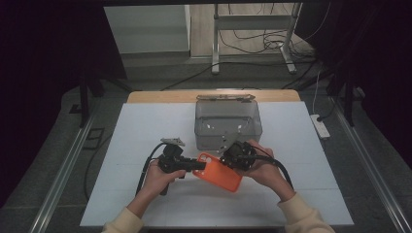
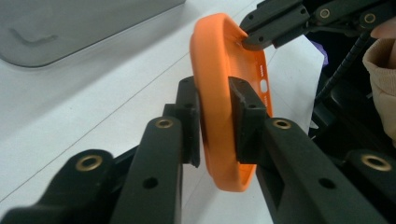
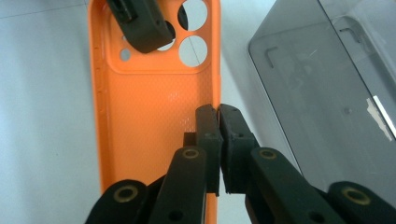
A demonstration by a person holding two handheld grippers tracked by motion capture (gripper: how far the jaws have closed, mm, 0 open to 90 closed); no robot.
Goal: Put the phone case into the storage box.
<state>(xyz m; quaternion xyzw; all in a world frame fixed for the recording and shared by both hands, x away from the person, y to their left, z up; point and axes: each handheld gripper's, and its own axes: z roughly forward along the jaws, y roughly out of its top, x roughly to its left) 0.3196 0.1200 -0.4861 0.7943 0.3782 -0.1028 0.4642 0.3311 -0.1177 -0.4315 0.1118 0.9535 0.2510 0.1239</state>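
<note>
- Left gripper is clenched on the camera end of the orange phone case.
- Right gripper pinches the case's side wall; grey bin lies just beside it.

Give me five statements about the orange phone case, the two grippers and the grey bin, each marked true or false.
1. The left gripper is shut on the orange phone case. True.
2. The right gripper stands wide open beside the case. False: it pinches the case's side wall.
3. The case lies inside the grey bin. False: it is held in front of the bin, outside it.
4. The case's camera end has round cut-outs. True.
5. The case is blue. False: it is orange.
</note>
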